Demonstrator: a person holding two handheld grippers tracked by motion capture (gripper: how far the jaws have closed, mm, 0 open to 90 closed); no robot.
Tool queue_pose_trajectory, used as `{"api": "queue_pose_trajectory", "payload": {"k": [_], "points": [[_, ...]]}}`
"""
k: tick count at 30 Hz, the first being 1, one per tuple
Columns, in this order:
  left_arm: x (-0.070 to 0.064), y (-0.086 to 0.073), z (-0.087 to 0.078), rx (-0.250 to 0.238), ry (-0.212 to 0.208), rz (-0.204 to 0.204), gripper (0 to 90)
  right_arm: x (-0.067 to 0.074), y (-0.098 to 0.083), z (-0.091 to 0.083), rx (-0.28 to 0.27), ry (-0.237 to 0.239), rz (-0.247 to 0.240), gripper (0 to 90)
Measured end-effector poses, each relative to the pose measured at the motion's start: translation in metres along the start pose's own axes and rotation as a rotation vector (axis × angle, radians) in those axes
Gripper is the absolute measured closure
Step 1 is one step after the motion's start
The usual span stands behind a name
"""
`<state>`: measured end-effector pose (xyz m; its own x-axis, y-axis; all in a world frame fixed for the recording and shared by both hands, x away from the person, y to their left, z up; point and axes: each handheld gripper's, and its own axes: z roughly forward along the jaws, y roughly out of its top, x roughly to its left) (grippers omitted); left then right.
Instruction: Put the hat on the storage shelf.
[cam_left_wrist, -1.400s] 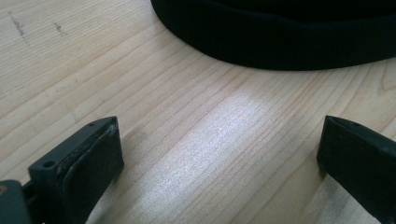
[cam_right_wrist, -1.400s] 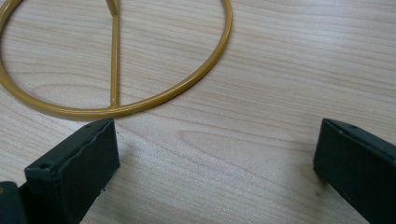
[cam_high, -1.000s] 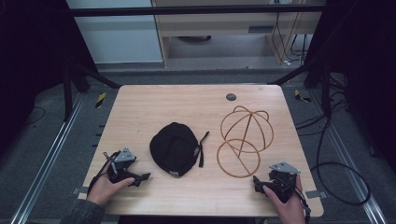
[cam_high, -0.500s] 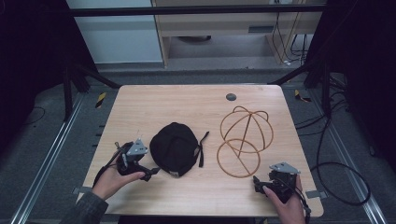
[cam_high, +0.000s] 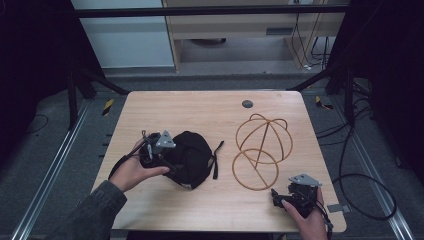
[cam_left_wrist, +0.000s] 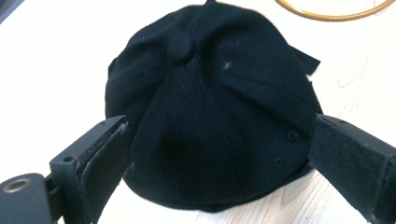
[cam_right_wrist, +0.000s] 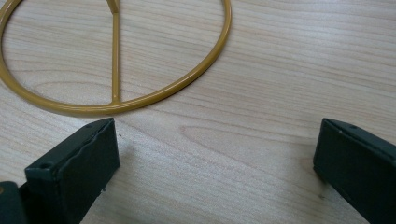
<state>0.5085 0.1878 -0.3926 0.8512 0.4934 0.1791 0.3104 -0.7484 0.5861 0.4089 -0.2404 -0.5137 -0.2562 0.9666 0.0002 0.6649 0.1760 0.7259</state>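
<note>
Seen from above, a pale wooden worktop (cam_high: 210, 107) carries a black cap (cam_high: 192, 157) left of centre and a golden wire stand (cam_high: 262, 147) to its right, the two lying apart. The left gripper (cam_high: 167, 160), held in the person's left hand (cam_high: 131, 171), sits at the cap's left side, over its edge. The right gripper (cam_high: 280, 198) rests on the worktop near the front right corner, just in front of the stand's flat ring and not touching it.

From the left gripper's own camera, the cap (cam_left_wrist: 210, 116) lies crown up, its top button and small eyelets plain to see, with the jaws spread wide to either side of its near edge. Whether the pads press the fabric cannot be told. A curve of the stand (cam_left_wrist: 334, 14) crosses the top right corner.

From the right gripper's camera, the jaws stand wide apart with bare wood grain (cam_right_wrist: 261, 140) between them, and the stand's ring (cam_right_wrist: 140, 100) with one straight spoke lies just beyond the left jaw.

The high view alone shows the room: a small dark disc (cam_high: 247, 104) near the worktop's far edge, grey floor, black frame bars, a pale cabinet behind, and cables (cam_high: 360, 180) trailing on the right.
</note>
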Motion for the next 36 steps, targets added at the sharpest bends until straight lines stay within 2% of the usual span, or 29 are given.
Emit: {"api": "queue_pose_trajectory", "payload": {"k": [2,9,15,19,20,24,27,30,32,34,35,36], "points": [[0.002,0.007,0.001,0.012,0.006,0.017,5.8,0.0,0.0,0.0,0.0,0.0,0.0,0.4],[0.008,0.018,0.007,0.032,-0.01,0.031,9.3,0.0,0.0,-0.001,0.0,0.001,0.0,0.4],[0.01,0.022,0.014,0.043,-0.012,0.026,12.8,0.0,-0.001,0.0,0.0,0.001,-0.001,0.4],[0.012,0.021,0.019,0.049,-0.03,0.022,19.4,0.0,-0.001,-0.001,0.0,0.001,0.0,0.4],[0.012,0.021,0.019,0.049,-0.03,0.022,23.1,0.0,-0.001,-0.001,0.0,0.001,0.0,0.4],[0.016,0.024,0.018,0.035,-0.014,0.013,24.9,0.0,-0.001,-0.001,0.0,0.001,-0.001,0.4],[0.022,0.03,0.017,0.022,-0.044,-0.005,28.5,0.0,-0.001,-0.001,0.0,0.001,-0.001,0.4],[0.027,0.036,0.021,0.046,-0.057,-0.016,34.0,0.0,-0.001,-0.001,0.0,0.001,-0.001,0.4],[0.029,0.038,0.025,0.048,-0.083,-0.031,38.7,0.0,-0.001,-0.001,0.0,0.001,-0.001,0.4],[0.03,0.04,0.029,0.082,-0.089,-0.018,42.3,0.0,-0.001,-0.001,0.0,0.001,-0.001,0.4],[0.03,0.041,0.031,0.092,-0.086,-0.015,48.5,0.0,-0.001,-0.001,0.0,0.001,-0.001,0.4],[0.031,0.042,0.032,0.101,-0.088,-0.017,48.5,0.0,-0.001,-0.001,0.0,0.001,-0.001,0.4]]}}
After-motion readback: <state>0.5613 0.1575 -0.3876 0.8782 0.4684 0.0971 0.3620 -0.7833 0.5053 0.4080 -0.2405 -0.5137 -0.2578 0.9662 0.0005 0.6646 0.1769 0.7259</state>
